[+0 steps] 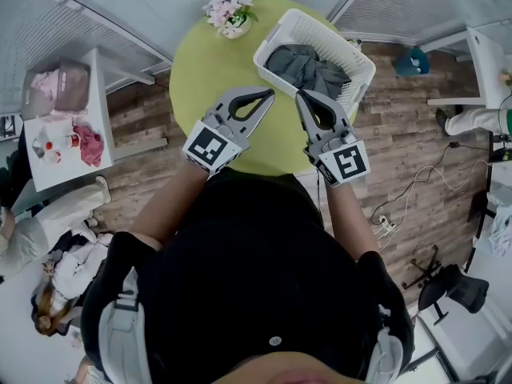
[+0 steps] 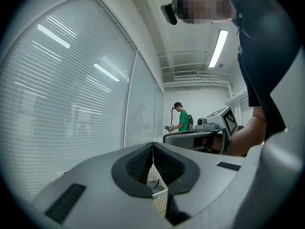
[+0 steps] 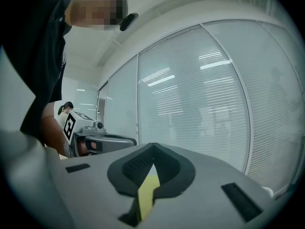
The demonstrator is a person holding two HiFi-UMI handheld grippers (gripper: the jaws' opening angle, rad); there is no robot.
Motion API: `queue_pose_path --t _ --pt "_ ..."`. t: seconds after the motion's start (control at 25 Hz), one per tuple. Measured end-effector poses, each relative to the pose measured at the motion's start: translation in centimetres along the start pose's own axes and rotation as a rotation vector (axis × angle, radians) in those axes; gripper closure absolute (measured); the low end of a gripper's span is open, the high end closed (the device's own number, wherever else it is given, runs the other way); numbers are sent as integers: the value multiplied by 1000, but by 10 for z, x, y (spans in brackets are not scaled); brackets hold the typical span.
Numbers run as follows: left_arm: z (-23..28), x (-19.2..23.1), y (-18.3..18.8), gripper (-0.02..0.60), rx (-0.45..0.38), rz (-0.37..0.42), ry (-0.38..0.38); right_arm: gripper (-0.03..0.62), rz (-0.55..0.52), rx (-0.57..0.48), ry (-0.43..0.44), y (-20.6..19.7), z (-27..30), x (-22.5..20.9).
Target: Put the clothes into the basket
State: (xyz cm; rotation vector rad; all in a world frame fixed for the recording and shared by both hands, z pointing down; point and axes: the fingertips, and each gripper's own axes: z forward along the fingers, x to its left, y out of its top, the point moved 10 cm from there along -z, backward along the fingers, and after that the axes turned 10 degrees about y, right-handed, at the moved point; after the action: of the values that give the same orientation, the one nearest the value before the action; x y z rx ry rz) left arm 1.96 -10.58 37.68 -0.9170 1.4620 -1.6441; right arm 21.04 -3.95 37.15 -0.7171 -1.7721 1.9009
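Plastic basket [image 1: 340,42], matt cloth clothes [image 1: 308,69]

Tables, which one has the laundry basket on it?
The round yellow-green table: the basket sits on its right side. The white table at the left holds pink cloth instead.

The round table [image 1: 196,70] is showing a yellow-green top. At two o'clock on it, the basket [image 1: 344,46] is looking white with a net of tiny holes. The clothes [image 1: 308,69] in it are looking dark grey. At twelve o'clock, the flowers [image 1: 230,8] are showing pink and white. The left gripper [image 1: 270,94] and right gripper [image 1: 299,95] are looking grey with black insides. Each is wearing a black-and-white square marker. The floor [image 1: 400,150] is showing brown wood planks. The person is wearing a black shirt [image 1: 240,254].
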Motion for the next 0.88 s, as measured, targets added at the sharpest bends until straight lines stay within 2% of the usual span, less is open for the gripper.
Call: queue_pose_path --t 0.16,0.32,0.6,0.76,0.88 --pt "1 2 -3 571 -25 -23 7 571 4 8 10 -3 1 -1" --pt "-1 1 -2 571 17 16 -6 571 -13 2 19 -1 0 1" --pt "1 2 -2 571 -16 -11 -3 571 -17 22 36 0 4 3" --pt "0 3 -2 571 0 11 -9 571 -24 20 35 -1 5 3" --pt "2 4 -4 571 -17 -11 -1 571 -21 33 34 -3 4 2"
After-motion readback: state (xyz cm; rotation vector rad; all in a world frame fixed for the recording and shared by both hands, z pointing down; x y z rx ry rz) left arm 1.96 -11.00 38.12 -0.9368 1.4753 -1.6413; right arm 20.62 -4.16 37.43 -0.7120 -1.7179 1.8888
